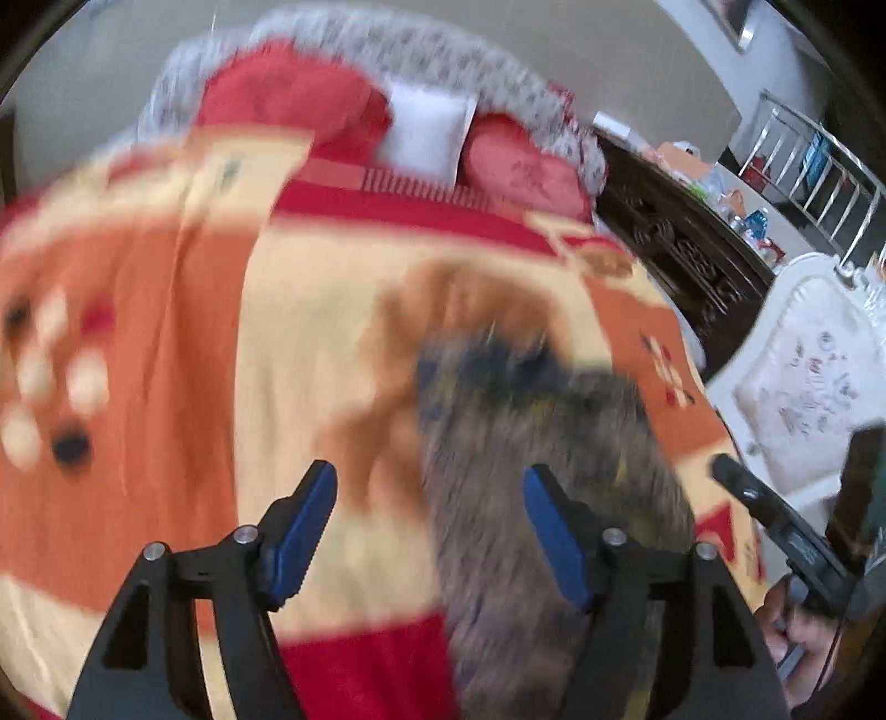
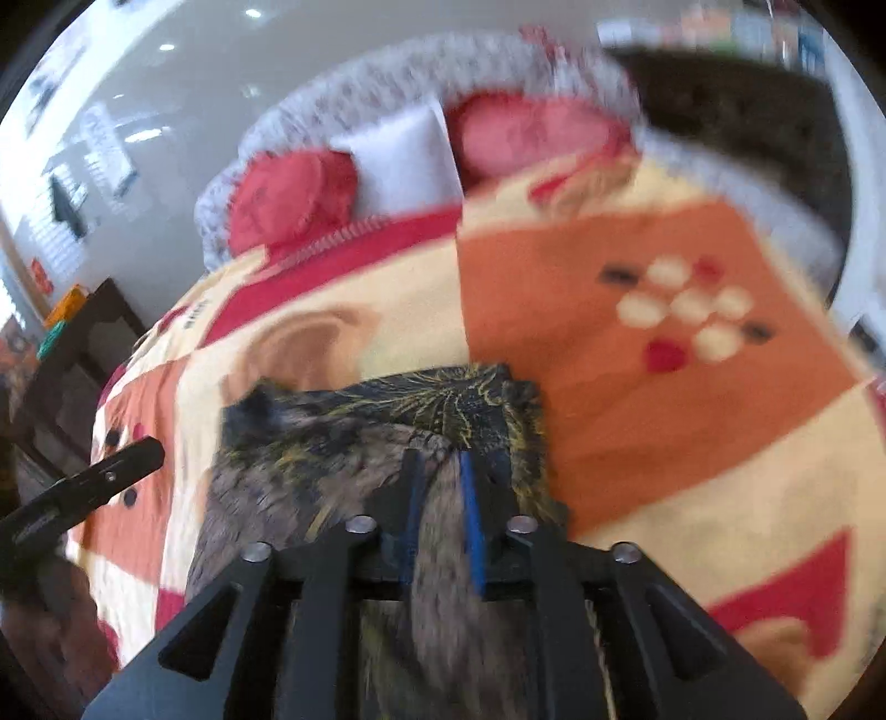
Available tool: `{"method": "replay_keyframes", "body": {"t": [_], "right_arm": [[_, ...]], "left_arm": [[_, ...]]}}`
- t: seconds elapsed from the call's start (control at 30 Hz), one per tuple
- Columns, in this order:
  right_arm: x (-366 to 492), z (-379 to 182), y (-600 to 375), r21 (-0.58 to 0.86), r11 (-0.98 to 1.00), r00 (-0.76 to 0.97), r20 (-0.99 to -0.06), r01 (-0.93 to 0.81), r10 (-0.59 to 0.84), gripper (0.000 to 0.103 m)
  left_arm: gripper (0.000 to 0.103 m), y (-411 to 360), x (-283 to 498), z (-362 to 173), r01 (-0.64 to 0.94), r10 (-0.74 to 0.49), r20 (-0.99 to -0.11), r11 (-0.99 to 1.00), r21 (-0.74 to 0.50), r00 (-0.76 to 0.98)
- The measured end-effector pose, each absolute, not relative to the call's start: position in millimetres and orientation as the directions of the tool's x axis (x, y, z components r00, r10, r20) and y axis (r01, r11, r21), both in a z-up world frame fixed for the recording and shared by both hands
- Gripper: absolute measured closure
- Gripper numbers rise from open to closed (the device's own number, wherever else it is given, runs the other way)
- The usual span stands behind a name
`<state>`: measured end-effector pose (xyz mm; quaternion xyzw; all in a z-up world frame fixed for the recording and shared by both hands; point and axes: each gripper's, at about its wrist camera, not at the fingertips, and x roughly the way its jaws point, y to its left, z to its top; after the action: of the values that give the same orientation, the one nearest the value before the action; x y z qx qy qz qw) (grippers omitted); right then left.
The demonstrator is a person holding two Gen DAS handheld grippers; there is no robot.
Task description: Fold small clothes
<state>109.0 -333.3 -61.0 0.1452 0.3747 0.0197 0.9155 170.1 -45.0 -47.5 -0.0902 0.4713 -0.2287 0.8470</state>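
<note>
A small dark garment (image 2: 360, 443), grey-brown with a navy and yellow print, lies on the orange, cream and red bedspread (image 2: 637, 387). My right gripper (image 2: 440, 465) is shut on a fold of the garment, which runs back between its blue pads. In the left wrist view the garment (image 1: 531, 443) lies blurred ahead and to the right. My left gripper (image 1: 429, 482) is open and empty above the bedspread (image 1: 166, 360), with the garment's left edge between its fingers. The right gripper's body (image 1: 775, 520) shows at the right edge of that view.
Red pillows (image 1: 299, 105) and a white pillow (image 1: 426, 133) lie at the head of the bed against a grey padded headboard (image 1: 387, 44). A dark carved cabinet (image 1: 681, 243) and a white chair (image 1: 803, 365) stand to the bed's right. Both views are motion-blurred.
</note>
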Motion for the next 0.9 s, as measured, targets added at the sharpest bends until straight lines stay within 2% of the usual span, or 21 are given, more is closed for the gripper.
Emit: {"method": "replay_keyframes", "body": {"t": [0.17,0.27,0.33,0.37,0.5,0.6,0.63,0.7,0.73,0.77,0.8,0.9], "right_arm": [[32.6,-75.8,-304.1,0.260,0.965,0.772,-0.622,0.042,0.134,0.059],[13.5,-97.4,-283.3,0.232,0.972,0.773,-0.622,0.031,0.124,0.059],[8.1,-111.2,-272.6,0.155,0.987,0.766,-0.639,0.034,0.074,0.059],[3.0,-112.7,-273.1,0.147,0.989,0.781,-0.621,0.031,0.068,0.059],[2.6,-115.1,-280.6,0.161,0.985,0.781,-0.622,0.067,0.048,0.059],[2.1,-115.4,-276.3,0.128,0.990,0.778,-0.628,0.067,0.028,0.059],[2.9,-115.6,-274.1,0.115,0.991,0.776,-0.631,0.064,0.023,0.059],[3.1,-116.5,-273.6,0.112,0.992,0.773,-0.634,0.060,0.025,0.058],[2.4,-116.7,-274.9,0.120,0.991,0.773,-0.634,0.059,0.031,0.058],[1.4,-117.0,-276.6,0.130,0.990,0.773,-0.633,0.057,0.038,0.058],[1.9,-116.7,-279.8,0.150,0.987,0.770,-0.636,0.055,0.054,0.058],[6.9,-105.7,-306.6,0.267,0.960,0.763,-0.637,0.080,0.113,0.058]], "left_arm": [[0.035,-49.5,154.5,-92.2,0.296,-0.574,-0.743,0.818,-0.494,0.344],[0.032,-58.1,158.0,-101.3,0.276,-0.678,-0.675,0.735,-0.619,0.293],[0.030,-65.4,160.8,-104.3,0.279,-0.749,-0.622,0.662,-0.696,0.227],[0.027,-69.5,160.4,-106.2,0.282,-0.782,-0.593,0.622,-0.730,0.189],[0.026,-70.4,156.3,-113.6,0.273,-0.870,-0.486,0.488,-0.829,0.082],[0.035,-58.2,176.0,-122.0,0.165,-0.896,-0.433,0.444,-0.881,0.100],[0.043,-56.7,184.0,-125.4,0.116,-0.890,-0.441,0.453,-0.884,0.115],[0.050,-61.6,190.8,-125.1,0.097,-0.876,-0.466,0.478,-0.873,0.127],[0.056,-68.6,187.9,-119.3,0.130,-0.847,-0.514,0.530,-0.838,0.139],[0.067,-73.6,183.8,-114.4,0.162,-0.811,-0.563,0.584,-0.796,0.156],[0.072,-77.0,181.9,-110.7,0.180,-0.778,-0.605,0.628,-0.757,0.170],[0.079,-89.1,171.6,-90.2,0.250,-0.670,-0.700,0.742,-0.622,0.247]]}}
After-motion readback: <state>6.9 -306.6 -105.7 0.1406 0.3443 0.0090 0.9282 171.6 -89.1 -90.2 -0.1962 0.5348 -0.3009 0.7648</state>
